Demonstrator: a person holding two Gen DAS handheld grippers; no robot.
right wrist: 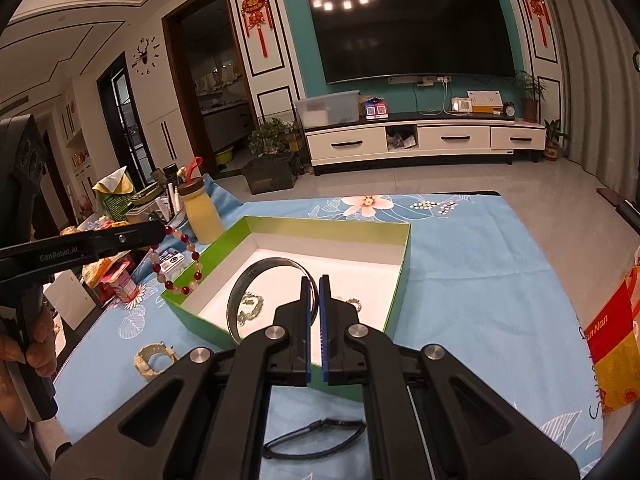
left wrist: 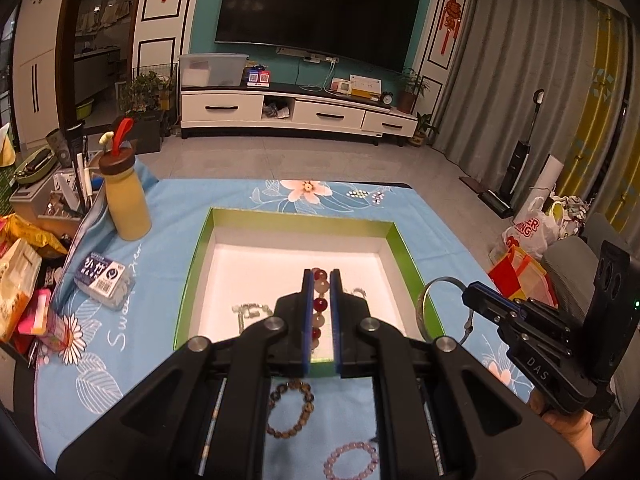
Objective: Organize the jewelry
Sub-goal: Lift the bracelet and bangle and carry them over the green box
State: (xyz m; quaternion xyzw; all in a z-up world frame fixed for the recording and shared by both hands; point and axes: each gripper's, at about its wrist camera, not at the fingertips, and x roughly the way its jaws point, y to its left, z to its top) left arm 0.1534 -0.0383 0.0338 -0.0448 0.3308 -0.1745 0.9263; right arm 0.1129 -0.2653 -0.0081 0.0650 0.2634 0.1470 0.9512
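Note:
A green box (left wrist: 416, 268) with a white floor sits on the blue floral cloth; it also shows in the right wrist view (right wrist: 404, 268). My left gripper (left wrist: 321, 276) is shut on a red and pale bead bracelet (left wrist: 320, 304), held above the box's near left edge; the bracelet hangs from it in the right wrist view (right wrist: 188, 264). My right gripper (right wrist: 314, 282) is shut on a metal bangle (right wrist: 240, 292), held over the box; the bangle shows in the left wrist view (left wrist: 428, 300). A silver chain piece (left wrist: 248, 314) lies inside the box.
On the cloth in front of the box lie a brown bead bracelet (left wrist: 290, 412), a pale pink bead bracelet (left wrist: 352, 460), a pale chunky bracelet (right wrist: 154, 360) and a black cord (right wrist: 316, 434). A yellow bottle (left wrist: 124, 196), a tissue pack (left wrist: 104, 280) and clutter stand at the left.

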